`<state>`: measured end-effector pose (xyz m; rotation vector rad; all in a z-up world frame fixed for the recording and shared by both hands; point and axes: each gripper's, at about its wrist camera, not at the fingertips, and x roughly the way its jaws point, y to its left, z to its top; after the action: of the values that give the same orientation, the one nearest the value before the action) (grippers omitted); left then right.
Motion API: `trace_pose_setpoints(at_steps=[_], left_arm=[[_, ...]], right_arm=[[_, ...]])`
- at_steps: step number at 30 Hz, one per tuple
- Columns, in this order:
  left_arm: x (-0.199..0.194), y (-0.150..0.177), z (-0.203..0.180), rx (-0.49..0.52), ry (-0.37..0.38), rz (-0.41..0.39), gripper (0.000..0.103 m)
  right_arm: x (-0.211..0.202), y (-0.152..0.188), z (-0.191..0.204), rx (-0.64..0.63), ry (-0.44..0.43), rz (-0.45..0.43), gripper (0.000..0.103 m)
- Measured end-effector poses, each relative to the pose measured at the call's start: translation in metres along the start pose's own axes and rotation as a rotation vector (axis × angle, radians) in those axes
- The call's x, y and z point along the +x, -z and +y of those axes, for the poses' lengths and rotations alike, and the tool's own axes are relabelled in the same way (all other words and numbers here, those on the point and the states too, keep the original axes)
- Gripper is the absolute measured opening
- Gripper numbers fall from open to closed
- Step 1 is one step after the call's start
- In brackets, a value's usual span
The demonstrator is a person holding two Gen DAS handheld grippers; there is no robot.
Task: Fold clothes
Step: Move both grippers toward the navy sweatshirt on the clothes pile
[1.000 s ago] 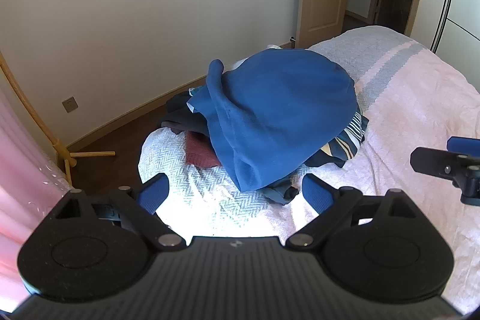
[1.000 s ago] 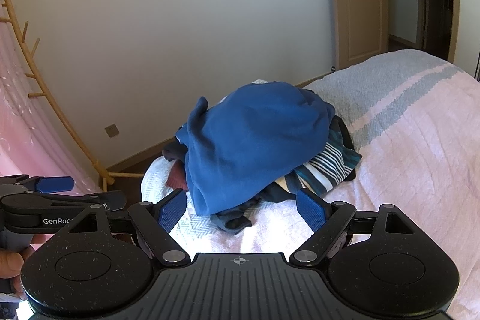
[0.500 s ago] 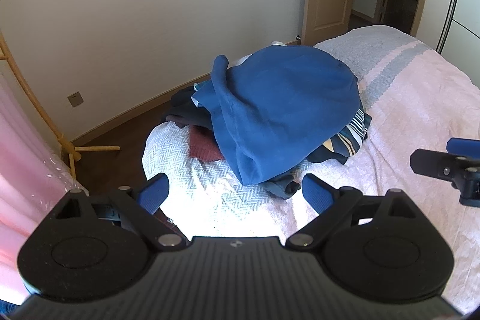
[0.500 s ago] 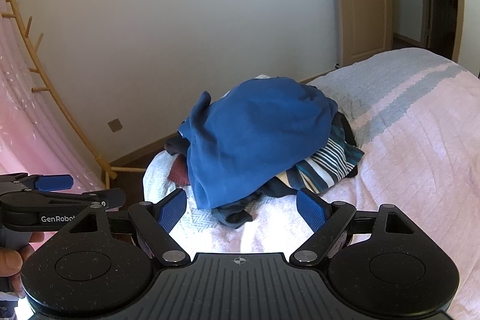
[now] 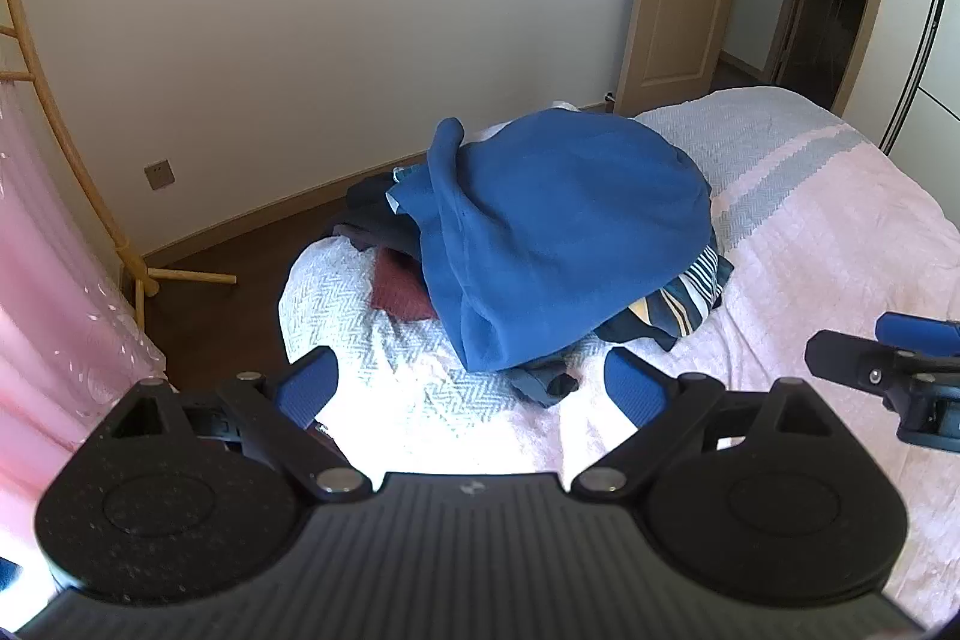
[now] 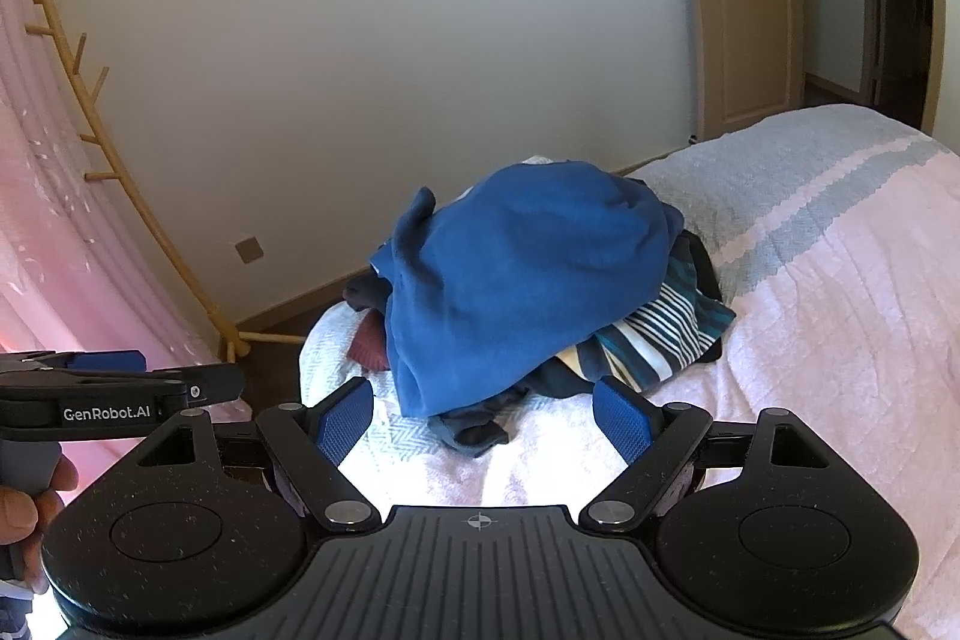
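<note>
clothes pile (image 5: 558, 244) nearer, both grippers raised

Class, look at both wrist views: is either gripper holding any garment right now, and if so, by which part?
Nothing is held. The left gripper and right gripper are both open, short of the clothes pile topped by the blue garment on the bed.

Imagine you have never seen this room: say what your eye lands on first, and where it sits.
The eye goes first to the blue garment draped over a heap of clothes at the near corner of the bed. A striped garment pokes out under its right side and a dark red one under its left. In front, the left gripper and right gripper are both open and empty, pointing at the heap.
</note>
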<state>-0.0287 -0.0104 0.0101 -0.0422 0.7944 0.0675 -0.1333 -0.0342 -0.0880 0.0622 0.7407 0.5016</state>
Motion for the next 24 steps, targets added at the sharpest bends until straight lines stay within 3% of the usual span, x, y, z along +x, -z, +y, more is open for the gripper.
trace_pose_setpoints(at_steps=[24], left_arm=[[-0.002, 0.023, -0.037, 0.107, -0.045, -0.019, 0.094]], right_arm=[[-0.009, 0.018, -0.027, 0.008, -0.029, 0.022, 0.083]])
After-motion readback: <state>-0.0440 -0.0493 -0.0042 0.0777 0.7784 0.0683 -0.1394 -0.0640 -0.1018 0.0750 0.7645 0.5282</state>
